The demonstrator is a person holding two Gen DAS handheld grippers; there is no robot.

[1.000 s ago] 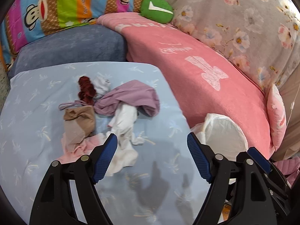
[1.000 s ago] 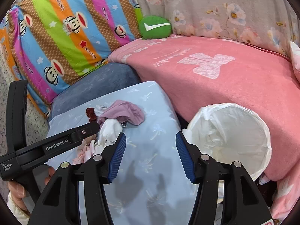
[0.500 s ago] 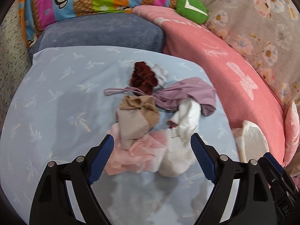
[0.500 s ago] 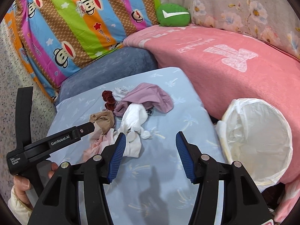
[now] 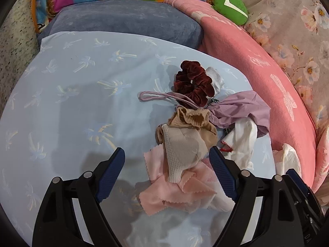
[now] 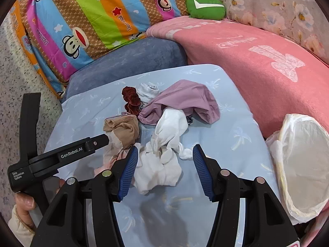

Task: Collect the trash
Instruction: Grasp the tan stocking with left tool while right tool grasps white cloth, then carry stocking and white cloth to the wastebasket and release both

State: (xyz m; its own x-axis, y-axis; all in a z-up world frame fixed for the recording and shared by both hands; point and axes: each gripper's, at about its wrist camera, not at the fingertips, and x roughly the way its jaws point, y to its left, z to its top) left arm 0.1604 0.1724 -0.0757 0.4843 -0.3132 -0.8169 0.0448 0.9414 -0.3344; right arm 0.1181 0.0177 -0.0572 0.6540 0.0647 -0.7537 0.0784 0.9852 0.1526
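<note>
pink cloth (image 5: 176,193) lies between the left claw's (image 5: 167,173) pads (untouched).

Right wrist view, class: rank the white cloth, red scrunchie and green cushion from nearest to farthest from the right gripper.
1. White cloth, between the right gripper's open jaws.
2. Red scrunchie, farther back, left.
3. Green cushion, at the far back.

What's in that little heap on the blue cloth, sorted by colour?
Dark red scrunchie: 1
Purple drawstring pouch: 1
Beige stocking: 1
Pink cloth: 1
White sock: 1
Grey-white sock: 1
Total: 6 that I can tell apart.
</note>
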